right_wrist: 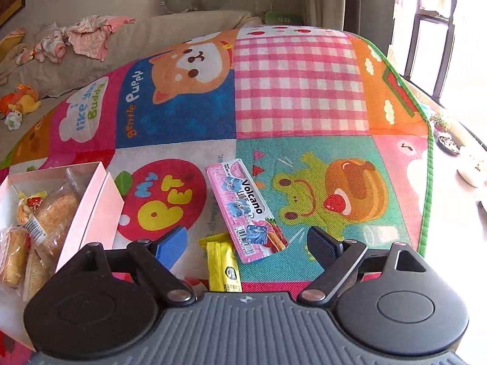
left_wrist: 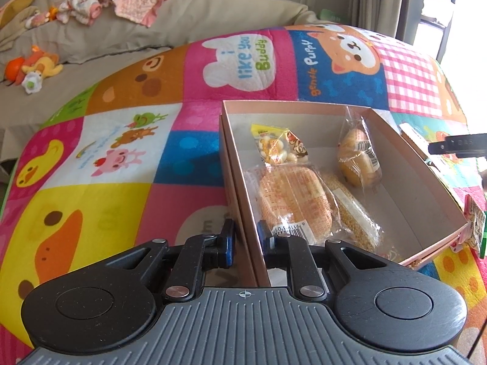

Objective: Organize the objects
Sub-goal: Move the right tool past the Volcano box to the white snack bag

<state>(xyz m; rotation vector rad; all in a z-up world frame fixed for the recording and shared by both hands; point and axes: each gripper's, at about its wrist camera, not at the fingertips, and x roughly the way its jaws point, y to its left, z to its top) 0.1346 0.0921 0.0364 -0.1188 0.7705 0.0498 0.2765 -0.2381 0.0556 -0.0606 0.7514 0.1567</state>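
The pink box (left_wrist: 359, 140) lies open on the colourful play mat (left_wrist: 121, 140), well inside the mat's edges. Inside it are a wrapped bun (left_wrist: 292, 197), a second wrapped cake (left_wrist: 359, 158) toward the far wall, a small bag of round sweets (left_wrist: 277, 147) and a packet of yellow grain (left_wrist: 353, 213). The left gripper (left_wrist: 246, 237) straddles the box's near side wall, one blue-padded finger outside and one inside, the jaws drawn narrow around the wall; whether the pads actually press on it I cannot tell. Just beside the box, toward the mat's green-bordered edge, lie a pink "Volcano" packet (right_wrist: 246, 210) and a yellow snack bar (right_wrist: 223, 267), their ends touching or nearly so. The right gripper (right_wrist: 243, 243) hangs over these two with its jaws spread wide apart, empty.
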